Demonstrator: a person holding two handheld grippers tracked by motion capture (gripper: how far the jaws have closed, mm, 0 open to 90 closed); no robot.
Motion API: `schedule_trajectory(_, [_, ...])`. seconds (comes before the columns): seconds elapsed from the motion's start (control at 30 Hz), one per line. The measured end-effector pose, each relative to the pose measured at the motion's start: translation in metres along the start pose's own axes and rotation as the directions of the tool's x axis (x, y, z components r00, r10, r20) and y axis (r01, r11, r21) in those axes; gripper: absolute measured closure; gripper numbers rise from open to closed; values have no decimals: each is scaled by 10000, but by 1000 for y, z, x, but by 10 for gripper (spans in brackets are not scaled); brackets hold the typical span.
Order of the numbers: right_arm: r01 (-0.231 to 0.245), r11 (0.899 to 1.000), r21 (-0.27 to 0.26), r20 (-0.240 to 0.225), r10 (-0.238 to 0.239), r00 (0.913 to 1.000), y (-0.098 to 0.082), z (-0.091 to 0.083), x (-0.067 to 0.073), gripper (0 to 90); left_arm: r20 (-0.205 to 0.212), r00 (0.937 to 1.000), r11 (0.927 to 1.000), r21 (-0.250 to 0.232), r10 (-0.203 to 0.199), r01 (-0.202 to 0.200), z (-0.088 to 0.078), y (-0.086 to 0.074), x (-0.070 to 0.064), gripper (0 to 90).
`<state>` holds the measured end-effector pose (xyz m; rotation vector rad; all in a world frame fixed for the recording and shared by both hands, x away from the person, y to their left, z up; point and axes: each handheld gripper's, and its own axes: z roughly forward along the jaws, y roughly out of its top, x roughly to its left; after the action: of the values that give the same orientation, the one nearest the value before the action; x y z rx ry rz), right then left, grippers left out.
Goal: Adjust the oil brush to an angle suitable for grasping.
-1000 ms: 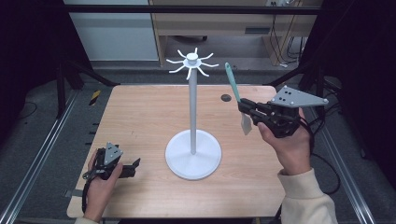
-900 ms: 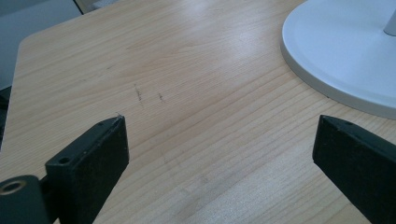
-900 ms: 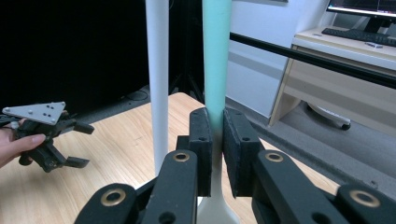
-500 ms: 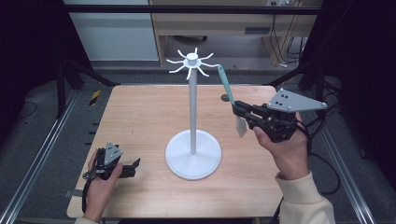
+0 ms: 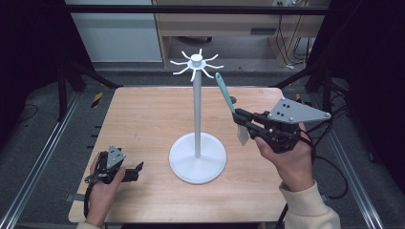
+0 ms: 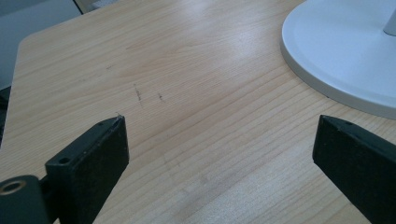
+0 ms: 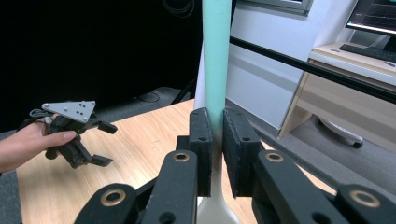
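Teal-handled spatula (image 5: 226,99) clamped upright between the jaws of right gripper (image 5: 244,119), lifted clear of the tabletop (image 5: 143,124), handle tip just right of the hook rack (image 5: 197,64). Not yet hung: loop to hook left. Left gripper (image 5: 136,171) spread wide, empty, resting low.

A wooden table (image 5: 143,119) stands on grey floor (image 5: 43,143), with a desk (image 5: 215,21) beyond it.

Even light from above falls on my table (image 5: 143,119); the room around it goes near black. The stand (image 5: 197,114) casts only a soft shadow. Up close, my 2 right jaws and the spatula (image 7: 216,60) blur slightly.
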<state>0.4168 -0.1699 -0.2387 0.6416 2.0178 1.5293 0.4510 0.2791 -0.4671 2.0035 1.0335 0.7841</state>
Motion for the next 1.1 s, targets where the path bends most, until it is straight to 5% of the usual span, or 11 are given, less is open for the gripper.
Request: schedule_trajectory(1.1, [-108,9995,293,112,105,9999,0,18,3,822,10,10000,10000,-1,2,-2,0,0,0,32])
